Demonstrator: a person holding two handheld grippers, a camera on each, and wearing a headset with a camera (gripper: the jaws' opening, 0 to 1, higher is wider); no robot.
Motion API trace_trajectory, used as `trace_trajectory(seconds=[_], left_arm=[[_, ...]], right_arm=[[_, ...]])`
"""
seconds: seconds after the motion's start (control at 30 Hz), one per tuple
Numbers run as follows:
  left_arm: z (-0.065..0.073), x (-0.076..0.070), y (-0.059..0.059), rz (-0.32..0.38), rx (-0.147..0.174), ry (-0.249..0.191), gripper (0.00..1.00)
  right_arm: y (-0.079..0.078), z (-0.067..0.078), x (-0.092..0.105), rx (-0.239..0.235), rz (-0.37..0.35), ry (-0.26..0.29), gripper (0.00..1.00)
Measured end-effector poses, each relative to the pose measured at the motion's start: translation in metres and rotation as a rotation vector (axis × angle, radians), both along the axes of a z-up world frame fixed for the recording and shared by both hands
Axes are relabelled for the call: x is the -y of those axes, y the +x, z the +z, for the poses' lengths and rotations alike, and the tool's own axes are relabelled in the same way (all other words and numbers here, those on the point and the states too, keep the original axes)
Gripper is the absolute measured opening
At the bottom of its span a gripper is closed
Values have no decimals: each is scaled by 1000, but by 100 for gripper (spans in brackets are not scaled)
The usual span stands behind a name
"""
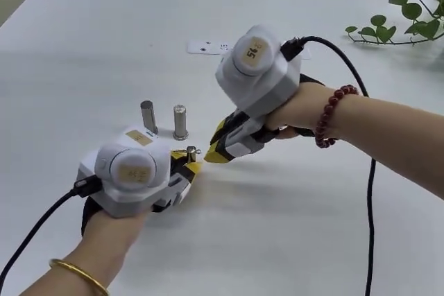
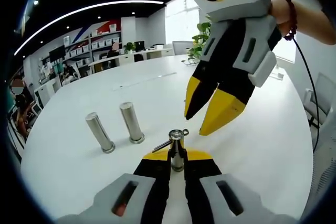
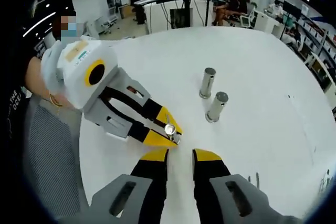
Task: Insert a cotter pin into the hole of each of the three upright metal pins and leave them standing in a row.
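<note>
**Stage of work, as I read it from my station:** one pin of three is fitted, or nearly so. My left claw (image 2: 177,157) is clenched on the held metal pin (image 2: 177,149), gripping its shank low down so that it stands upright between the jaws. Its foot is hidden, so I cannot tell whether it rests on the bench (image 1: 312,206). A cotter pin (image 2: 164,144) passes through the hole near its top, ring end out on one side and legs out on the other. I cannot tell whether it is pushed fully home. My right claw (image 2: 206,120) hangs just beside that pin's top, released, jaws parted by a narrow gap with nothing between them.

**Left to do, in my judgement:** the first bare pin (image 2: 99,132) and the second bare pin (image 2: 132,123) stand upright on the bench, near each other and just beyond the left claw. Neither shows a cotter pin at its top. The held metal pin sits a little out of their line, so the row may need straightening.

**Count:** metal pins, three (one fitted, two bare); cotter pins that I can make out, one; claws, two
</note>
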State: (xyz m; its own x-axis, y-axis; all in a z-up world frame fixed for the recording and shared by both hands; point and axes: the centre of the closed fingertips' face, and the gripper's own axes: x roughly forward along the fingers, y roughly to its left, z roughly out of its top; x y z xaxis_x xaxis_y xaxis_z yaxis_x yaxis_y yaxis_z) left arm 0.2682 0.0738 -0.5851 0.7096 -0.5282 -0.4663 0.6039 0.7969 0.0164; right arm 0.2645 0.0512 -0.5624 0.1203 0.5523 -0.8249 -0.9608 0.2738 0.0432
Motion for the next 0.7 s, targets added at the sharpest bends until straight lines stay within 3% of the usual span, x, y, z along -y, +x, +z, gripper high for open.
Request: trace_trajectory(seconds=[0.3, 0.5, 0.7], left_arm=[[1, -7, 2, 5, 3, 19, 6], [1, -18, 8, 25, -3, 22, 6], [4, -26, 14, 40, -4, 13, 6]], right_arm=[[-3, 3, 25, -17, -139, 55, 14], [-2, 5, 40, -20, -177, 67, 15], [-1, 9, 43, -11, -212, 123, 20]])
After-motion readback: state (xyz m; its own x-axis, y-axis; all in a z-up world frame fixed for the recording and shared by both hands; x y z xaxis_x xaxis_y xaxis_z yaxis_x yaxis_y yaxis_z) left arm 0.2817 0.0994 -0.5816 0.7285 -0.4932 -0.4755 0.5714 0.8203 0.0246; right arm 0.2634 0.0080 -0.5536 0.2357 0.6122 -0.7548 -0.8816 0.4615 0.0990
